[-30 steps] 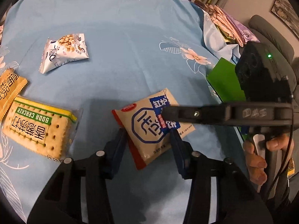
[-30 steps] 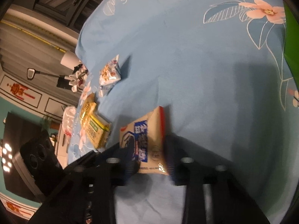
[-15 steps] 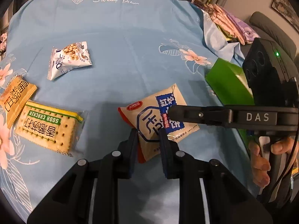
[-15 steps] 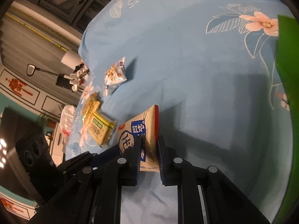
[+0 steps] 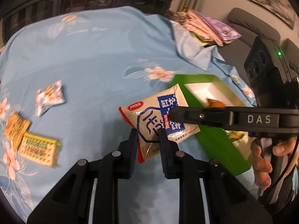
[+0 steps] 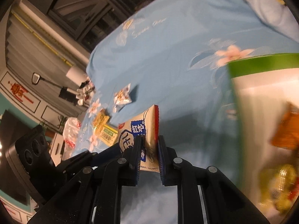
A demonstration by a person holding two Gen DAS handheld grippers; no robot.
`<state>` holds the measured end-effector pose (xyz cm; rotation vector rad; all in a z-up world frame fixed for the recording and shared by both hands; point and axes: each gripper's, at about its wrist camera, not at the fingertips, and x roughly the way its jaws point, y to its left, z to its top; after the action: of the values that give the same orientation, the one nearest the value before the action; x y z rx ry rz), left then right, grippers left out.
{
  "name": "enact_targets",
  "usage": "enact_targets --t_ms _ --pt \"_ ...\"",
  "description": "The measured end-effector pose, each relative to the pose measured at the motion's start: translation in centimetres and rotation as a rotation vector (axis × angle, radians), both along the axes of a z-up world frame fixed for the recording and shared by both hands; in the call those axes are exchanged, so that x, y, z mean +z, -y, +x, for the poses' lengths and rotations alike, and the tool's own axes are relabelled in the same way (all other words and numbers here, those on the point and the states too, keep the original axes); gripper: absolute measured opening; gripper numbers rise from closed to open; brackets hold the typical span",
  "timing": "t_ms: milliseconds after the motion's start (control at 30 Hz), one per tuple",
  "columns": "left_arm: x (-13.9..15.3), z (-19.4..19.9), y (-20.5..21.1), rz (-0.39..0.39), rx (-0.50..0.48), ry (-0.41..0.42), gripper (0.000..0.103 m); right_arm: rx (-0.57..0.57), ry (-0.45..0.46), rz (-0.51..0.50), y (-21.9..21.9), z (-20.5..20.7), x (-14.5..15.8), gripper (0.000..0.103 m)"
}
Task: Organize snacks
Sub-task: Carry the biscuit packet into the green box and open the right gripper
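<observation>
Both grippers pinch the same beige snack packet [image 5: 158, 119], lifted off the blue floral tablecloth [image 5: 97, 59]. Left gripper [image 5: 147, 140] clamps the packet's near lower edge, by the red sealed end; right gripper [image 6: 149, 147] clamps its opposite side, fingers pressed flat on both faces. Left wrist view shows the packet face-on: beige wrapper, blue panel with white Chinese characters, blue outline logo, small red oval label, red strip along one edge, clear film at the seal. Only this view shows the right gripper from outside, a black bar marked "DAS" crossing the packet, with the person's right hand [image 5: 265, 160] on its handle. It also shows the green box [image 5: 214, 141] from above, white inside, at the cloth's right edge, the packet's far corner overlapping its near wall. Right wrist view sees the packet nearly edge-on, red strip up, and looks straight into the box [image 6: 261, 63]: blurred orange and yellow-green wrappers lie inside. On the cloth's left side sit a white nut packet [image 5: 49, 97], an orange packet [image 5: 15, 128] and a green-yellow soda cracker pack [image 5: 40, 149], the last two touching. Folded fabrics [image 5: 207, 28] lie at the far right edge, seen only from the left wrist.
</observation>
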<state>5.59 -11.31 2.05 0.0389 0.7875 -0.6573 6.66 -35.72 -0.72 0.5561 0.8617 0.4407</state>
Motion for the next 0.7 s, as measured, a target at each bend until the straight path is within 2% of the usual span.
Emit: enact_targets --t_ms 233,400,567,700 --pt "1.0 -1.8 8.1 -0.009 -0.128 0.015 0.022 -0.152 0.016 -0.007 7.2 -4.2 1.0 0.018" --pt "0.6 -2.8 13.7 0.001 -0.181 -0.002 0.022 -0.254 0.004 -0.001 12.3 -6.7 0.4 0.018" --pt "-0.1 -3.2 16.9 -0.008 -0.218 -0.043 0.021 -0.324 -0.013 0.02 16.0 -8.5 -1.2 0.018" --pt "-0.7 -3.8 18.5 0.021 -0.221 -0.042 0.022 -0.354 -0.025 0.057 17.3 -8.9 -2.6 0.018"
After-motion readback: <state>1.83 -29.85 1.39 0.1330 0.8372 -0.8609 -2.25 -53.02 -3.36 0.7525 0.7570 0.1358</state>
